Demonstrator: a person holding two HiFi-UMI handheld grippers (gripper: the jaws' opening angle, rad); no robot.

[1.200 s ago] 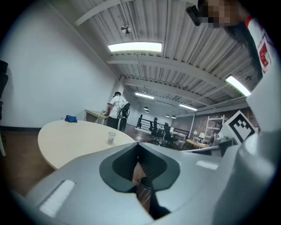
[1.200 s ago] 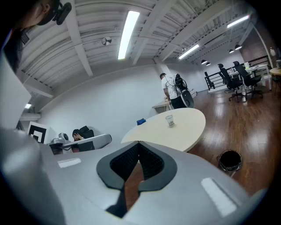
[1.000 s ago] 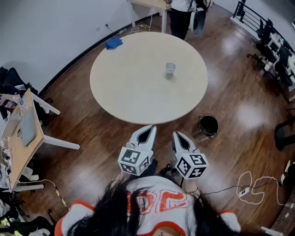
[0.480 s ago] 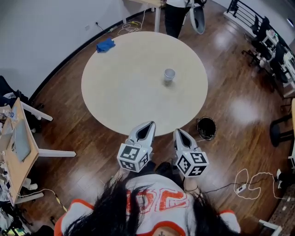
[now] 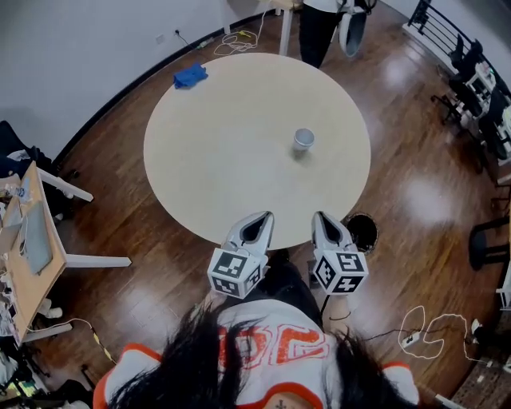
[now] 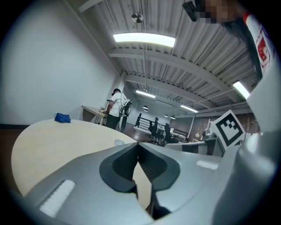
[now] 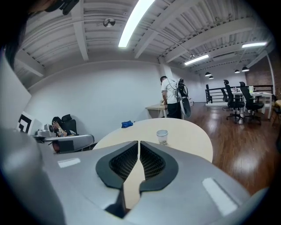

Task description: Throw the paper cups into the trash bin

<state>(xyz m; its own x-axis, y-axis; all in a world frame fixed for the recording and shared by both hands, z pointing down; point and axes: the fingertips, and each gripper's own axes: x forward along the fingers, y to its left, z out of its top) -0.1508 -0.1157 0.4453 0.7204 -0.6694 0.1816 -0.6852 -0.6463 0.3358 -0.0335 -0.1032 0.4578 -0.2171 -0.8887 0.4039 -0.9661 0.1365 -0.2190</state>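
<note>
A white paper cup stands upright on the right half of the round beige table. It shows small in the left gripper view and clearer in the right gripper view. The black trash bin sits on the floor by the table's near right edge, partly hidden by my right gripper. Both grippers hang at the table's near edge, far short of the cup. My left gripper has its tips together, empty. The right gripper's jaws are opening by a thin slit, with nothing between them.
A blue cloth lies at the table's far left edge. A person stands beyond the table by a small desk. Office chairs line the right side, a desk stands at the left, and a cable lies on the wooden floor.
The view has shifted closer to the table. Both grippers now reach its near edge, and the right one overlaps the trash bin. The cup has not moved.
</note>
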